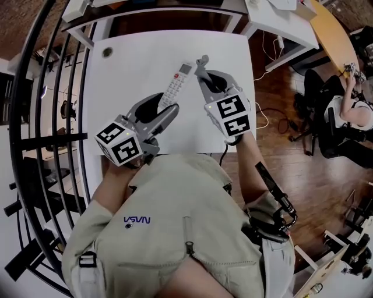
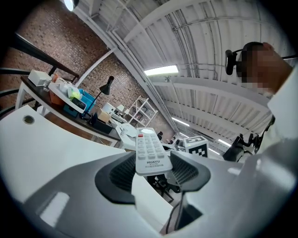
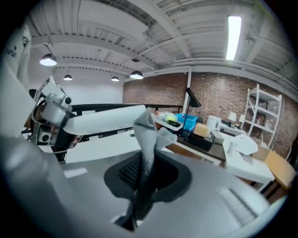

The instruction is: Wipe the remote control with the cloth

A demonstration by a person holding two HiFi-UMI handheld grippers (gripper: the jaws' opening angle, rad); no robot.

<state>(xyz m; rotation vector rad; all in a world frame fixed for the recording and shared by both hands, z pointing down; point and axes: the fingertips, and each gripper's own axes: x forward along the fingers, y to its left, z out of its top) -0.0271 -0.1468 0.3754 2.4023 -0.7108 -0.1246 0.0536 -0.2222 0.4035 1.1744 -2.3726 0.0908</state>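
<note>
A white remote control [image 1: 178,81] sticks out over the white table [image 1: 128,75], and my left gripper [image 1: 168,112] is shut on its near end. In the left gripper view the remote [image 2: 150,149] lies button-side up between the dark pads, held off the table by the left gripper [image 2: 151,173]. My right gripper [image 1: 201,65] stands just to the right of the remote's far end, shut on a small grey cloth [image 1: 203,59]. In the right gripper view the cloth [image 3: 146,148] rises in a crumpled fold from the shut right gripper [image 3: 148,175].
A round grommet [image 1: 107,52] sits near the table's far left corner. A black railing [image 1: 52,116] runs along the left. More desks [image 1: 280,17] stand behind, and a seated person [image 1: 349,110] is at the right on the wood floor.
</note>
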